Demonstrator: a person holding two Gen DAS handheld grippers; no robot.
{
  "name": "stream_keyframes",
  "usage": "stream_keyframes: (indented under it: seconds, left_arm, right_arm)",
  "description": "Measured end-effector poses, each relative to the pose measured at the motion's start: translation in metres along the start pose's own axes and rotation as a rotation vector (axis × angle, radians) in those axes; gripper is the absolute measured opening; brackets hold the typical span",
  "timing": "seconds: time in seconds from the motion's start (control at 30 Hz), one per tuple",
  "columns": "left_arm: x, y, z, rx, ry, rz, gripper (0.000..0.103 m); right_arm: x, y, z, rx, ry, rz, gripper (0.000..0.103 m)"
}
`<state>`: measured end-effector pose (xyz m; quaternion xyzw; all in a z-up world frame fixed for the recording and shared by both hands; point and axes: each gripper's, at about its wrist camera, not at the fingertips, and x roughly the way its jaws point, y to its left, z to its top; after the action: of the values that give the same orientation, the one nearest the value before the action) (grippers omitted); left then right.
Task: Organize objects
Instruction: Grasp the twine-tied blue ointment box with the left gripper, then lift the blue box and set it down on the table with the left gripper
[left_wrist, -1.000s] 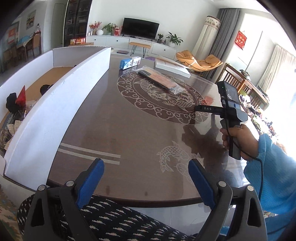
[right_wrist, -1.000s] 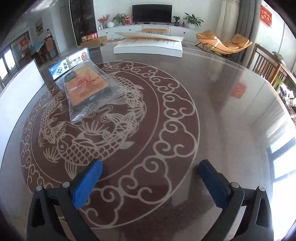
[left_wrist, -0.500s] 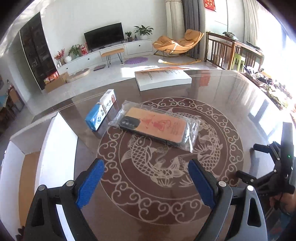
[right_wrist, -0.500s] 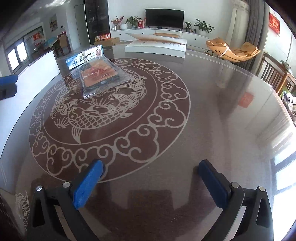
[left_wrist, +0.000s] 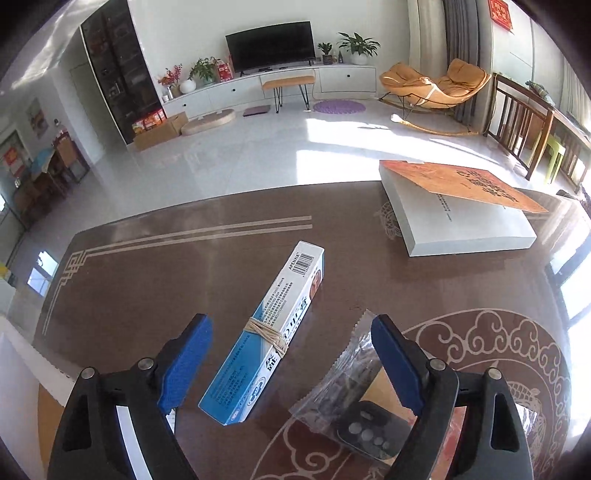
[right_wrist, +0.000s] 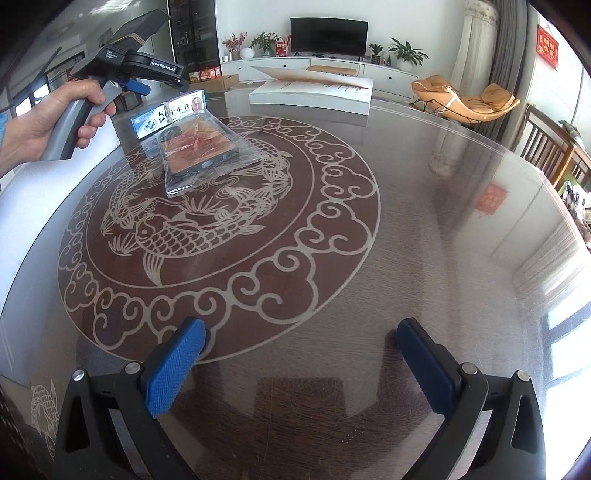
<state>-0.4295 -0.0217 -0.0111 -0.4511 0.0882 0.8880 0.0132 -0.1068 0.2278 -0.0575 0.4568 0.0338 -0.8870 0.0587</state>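
— Blue pads on both tools, is that right? Where does the left tool (left_wrist: 291, 341) stand?

— Above the near end of the long blue-and-white box (left_wrist: 271, 325), tilted downward. Its jaws have just been closing a little, yet they are wide apart, and the pads press on nothing. The box lies flat on the bench (left_wrist: 147, 280) in the gap between them, apart from both pads, with a rubber band (left_wrist: 266, 335) wound around its middle.

— And the bagged phone case?

— The phone case in its clear bag (right_wrist: 201, 153) lies just beside the box, on the edge of the fish-and-cloud medallion. In the left wrist view the right finger of the tool stands in front of the bag's upper corner; whether it touches the plastic I cannot tell.

— What else is on the bench?

— A thick white book (left_wrist: 458, 218) with an orange cover, the cover raised a little, lies farther off toward the living room, well apart from the box.

— The right tool (right_wrist: 299, 363)?

— It hangs over bare glossy bench near the rim of the medallion, jaws spread wide, nothing between them. From its camera the person's left hand (right_wrist: 48, 122) shows at the upper left, wrapped around the grey handle of the other tool, above the box and bag.
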Motion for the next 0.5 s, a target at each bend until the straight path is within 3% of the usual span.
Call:
stream_keyframes:
  seconds: [0.17, 0.2, 0.23, 0.27, 0.37, 0.5]
  left_arm:
    - [0.041, 0.019, -0.002, -0.071, 0.080, 0.045, 0.086]
    - [0.049, 0.023, -0.007, -0.088, 0.104, 0.017, 0.076]
    - [0.054, 0.025, -0.010, -0.089, 0.119, -0.026, 0.038]
    - [0.050, 0.026, -0.013, -0.086, 0.090, -0.035, 0.024]
    - [0.038, 0.008, -0.032, 0.019, 0.042, 0.031, 0.024]
    - [0.003, -0.024, -0.072, 0.075, 0.024, -0.051, 0.024]
  right_arm:
    - [0.000, -0.001, -0.001, 0.000, 0.000, 0.000, 0.103]
    - [0.000, -0.001, -0.001, 0.000, 0.000, 0.000, 0.103]
    - [0.000, -0.001, -0.001, 0.000, 0.000, -0.001, 0.103]
    - [-0.001, -0.002, -0.002, 0.002, 0.000, -0.002, 0.103]
    - [0.000, -0.004, -0.001, 0.007, 0.000, -0.006, 0.103]
    - [0.000, -0.004, -0.001, 0.006, 0.000, -0.006, 0.103]
